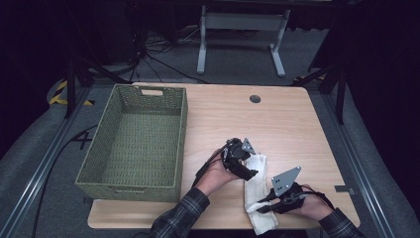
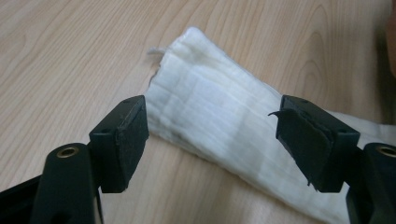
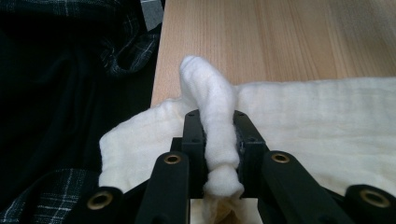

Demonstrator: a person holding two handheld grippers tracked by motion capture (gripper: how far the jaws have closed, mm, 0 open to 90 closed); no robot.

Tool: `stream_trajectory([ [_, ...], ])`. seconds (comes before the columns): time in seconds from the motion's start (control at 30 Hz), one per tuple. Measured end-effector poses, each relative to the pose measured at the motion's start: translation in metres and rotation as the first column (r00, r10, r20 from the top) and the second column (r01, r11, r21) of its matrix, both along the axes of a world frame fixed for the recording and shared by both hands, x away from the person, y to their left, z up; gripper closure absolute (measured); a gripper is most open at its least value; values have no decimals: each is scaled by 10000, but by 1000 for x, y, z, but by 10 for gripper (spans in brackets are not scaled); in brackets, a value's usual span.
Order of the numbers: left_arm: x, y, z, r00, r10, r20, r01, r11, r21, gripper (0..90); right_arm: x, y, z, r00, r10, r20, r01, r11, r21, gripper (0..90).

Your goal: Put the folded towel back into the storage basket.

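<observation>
A white cloth lies on the wooden table, in the lower middle of the high view. It is folded into a long strip that runs from the middle of the table down to the near edge.

The left gripper is in the lower middle of the high view, just left of the cloth's upper end. In the left gripper view its two black jaws stand wide apart. The cloth lies on the table between and beyond them, and the pads do not touch it. So this gripper holds nothing.

The right gripper is at the lower right of the high view, by the cloth's near end. In the right gripper view its jaws are close together and pinch a bunched-up fold of the cloth. The fold sticks up above the jaws like a little bump. The rest of the cloth spreads flat to the right in that view.

A green woven basket sits on the left side of the table, well apart from the cloth.

A checked sleeve comes in from the bottom of the high view.
</observation>
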State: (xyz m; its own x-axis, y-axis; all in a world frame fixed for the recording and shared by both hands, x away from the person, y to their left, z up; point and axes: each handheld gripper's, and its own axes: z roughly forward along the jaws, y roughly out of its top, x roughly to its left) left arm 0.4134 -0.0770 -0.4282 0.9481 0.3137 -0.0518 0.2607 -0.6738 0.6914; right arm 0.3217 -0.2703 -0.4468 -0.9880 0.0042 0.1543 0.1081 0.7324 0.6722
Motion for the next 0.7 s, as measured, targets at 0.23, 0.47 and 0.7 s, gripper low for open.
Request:
stream_trajectory([
  [0.23, 15, -12, -6, 9997, -259, 38, 259, 9996, 130, 246, 1, 0, 0, 10000, 45, -56, -45, 10000, 2, 784],
  [0.47, 28, -19, -20, 9988, -479, -141, 485, 9978, 446, 245, 1, 0, -1, 9999, 77, -103, -77, 10000, 3, 784],
  [0.7, 30, -25, -28, 9963, -806, -313, 826, 9942, 694, 274, 2, 0, -1, 9999, 80, -131, -80, 10000, 10, 784],
])
